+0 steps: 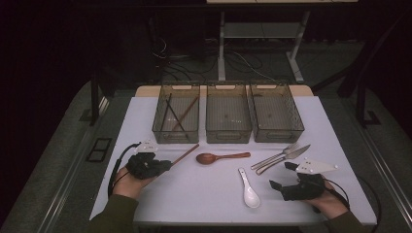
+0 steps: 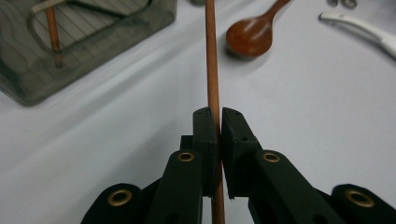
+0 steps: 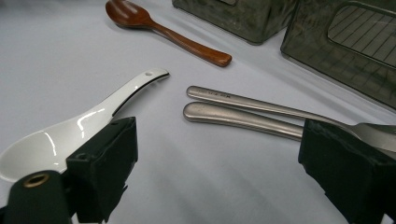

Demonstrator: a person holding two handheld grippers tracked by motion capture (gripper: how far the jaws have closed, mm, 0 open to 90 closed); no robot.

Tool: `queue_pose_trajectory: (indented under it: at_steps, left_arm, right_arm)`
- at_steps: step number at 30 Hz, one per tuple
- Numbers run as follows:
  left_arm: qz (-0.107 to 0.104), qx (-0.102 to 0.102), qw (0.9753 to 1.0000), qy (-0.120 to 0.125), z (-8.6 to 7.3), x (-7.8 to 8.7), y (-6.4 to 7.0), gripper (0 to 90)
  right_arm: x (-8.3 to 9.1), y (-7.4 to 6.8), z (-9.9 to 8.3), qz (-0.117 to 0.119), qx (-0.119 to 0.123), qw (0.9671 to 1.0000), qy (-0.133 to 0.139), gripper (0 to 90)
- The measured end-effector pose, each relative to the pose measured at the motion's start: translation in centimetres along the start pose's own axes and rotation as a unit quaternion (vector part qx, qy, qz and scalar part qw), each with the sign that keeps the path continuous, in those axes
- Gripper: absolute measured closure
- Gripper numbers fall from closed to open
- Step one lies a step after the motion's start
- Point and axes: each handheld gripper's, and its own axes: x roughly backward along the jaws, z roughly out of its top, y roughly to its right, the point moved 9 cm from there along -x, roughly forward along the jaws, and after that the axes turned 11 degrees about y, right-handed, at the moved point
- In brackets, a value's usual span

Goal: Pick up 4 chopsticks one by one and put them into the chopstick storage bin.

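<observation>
- Left tool [image 2: 218,122] clamped tight on a wooden chopstick [image 2: 212,70], grip near one end, the long shaft running straight ahead of the jaws toward the leftmost bin [image 1: 176,114].
- Judged risk: pivoting of the thin round stick between the flat pads, the far end drooping or swinging sideways, since nearly all its length hangs forward of the grip.
- Possible snag on the near wall of that bin if lifted too low; far tip likely to strike the rim rather than clear it, levering the stick out of the pinch.
- Other chopsticks [image 1: 183,114] already lying crosswise inside that bin; chance of the new one landing propped on them and leaning over the edge.
- Wooden spoon [image 2: 251,33] just ahead and to the right of the left tool; a sideways sweep of the shaft likely to knock it.
- Right tool [image 3: 215,172] spread wide, holding nothing, low over the surface [image 1: 209,194].
- White ceramic spoon [image 3: 70,135] close beside its left jaw, metal fork and knife handles [image 3: 243,112] ahead between the jaws; careless closing or sliding apt to nudge the slick ceramic spoon or catch two handles at once.
</observation>
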Motion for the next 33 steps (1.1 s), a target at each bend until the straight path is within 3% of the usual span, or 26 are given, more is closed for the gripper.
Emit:
queue_pose_trajectory:
  at_steps: [5, 17, 23, 33]
  left_arm:
    - [-0.005, -0.003, 0.9999, 0.011, 1.5, 0.5, 0.0, 84.4]
    - [-0.007, -0.009, 0.9997, 0.022, 5.4, -0.1, -0.7, 84.4]
    - [-0.001, -0.016, 0.9995, 0.026, 7.9, -0.5, -1.6, 84.4]
    - [0.02, -0.01, 0.9991, 0.038, 12.0, -1.3, -3.9, 84.5]
  right_arm:
    - [0.0, 0.0, 0.0, -0.001, -0.002, 1.0, 0.0, 12.1]
    - [0.1, 0.1, 0.0, -0.002, -0.001, 1.0, 0.001, 12.1]
    - [0.1, 0.1, 0.0, -0.002, 0.0, 1.0, 0.001, 12.1]
    - [0.1, 0.1, 0.1, -0.001, -0.003, 1.0, 0.002, 12.1]
